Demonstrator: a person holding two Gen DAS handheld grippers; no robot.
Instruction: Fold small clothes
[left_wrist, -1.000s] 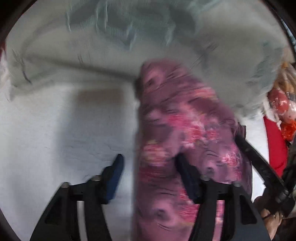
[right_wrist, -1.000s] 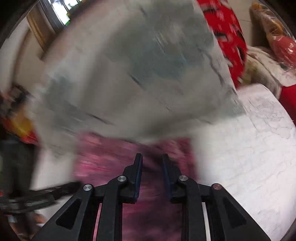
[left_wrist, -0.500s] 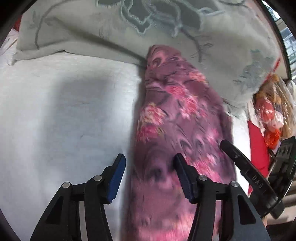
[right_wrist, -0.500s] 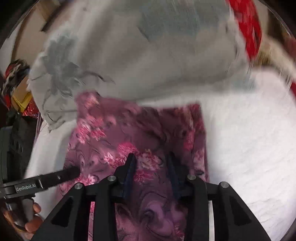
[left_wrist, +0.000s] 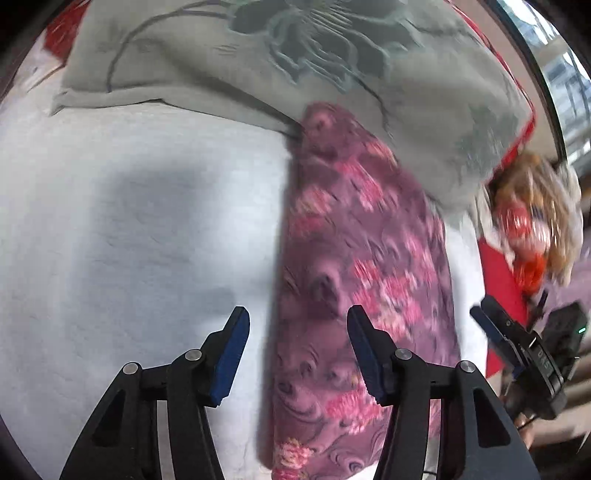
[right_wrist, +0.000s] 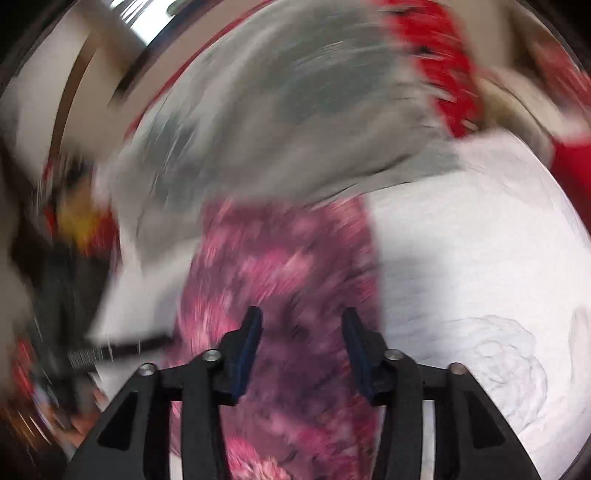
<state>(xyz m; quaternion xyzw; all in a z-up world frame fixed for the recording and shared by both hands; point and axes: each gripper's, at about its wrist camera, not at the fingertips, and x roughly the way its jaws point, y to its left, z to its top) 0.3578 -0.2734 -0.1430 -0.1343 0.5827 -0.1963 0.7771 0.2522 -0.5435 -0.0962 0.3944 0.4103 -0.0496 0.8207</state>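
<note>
Left wrist view shows the left tongs (left_wrist: 297, 326) spread, nothing pinched, their right pad over the purple floral garment (left_wrist: 354, 258), which lies folded in a long strip on the white bedsheet (left_wrist: 129, 221), its far end against a grey embroidered blanket (left_wrist: 295, 59). Right tongs (right_wrist: 301, 326), blurred, have just been opening and hang spread over the same garment.

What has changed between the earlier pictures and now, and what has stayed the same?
The right gripper, nearly closed a second ago, has just been opening; its jaws now stand apart over the purple floral garment, no longer gripping it. The left gripper stays open. The garment remains folded on the white bed cover, beside the grey blanket.
</note>
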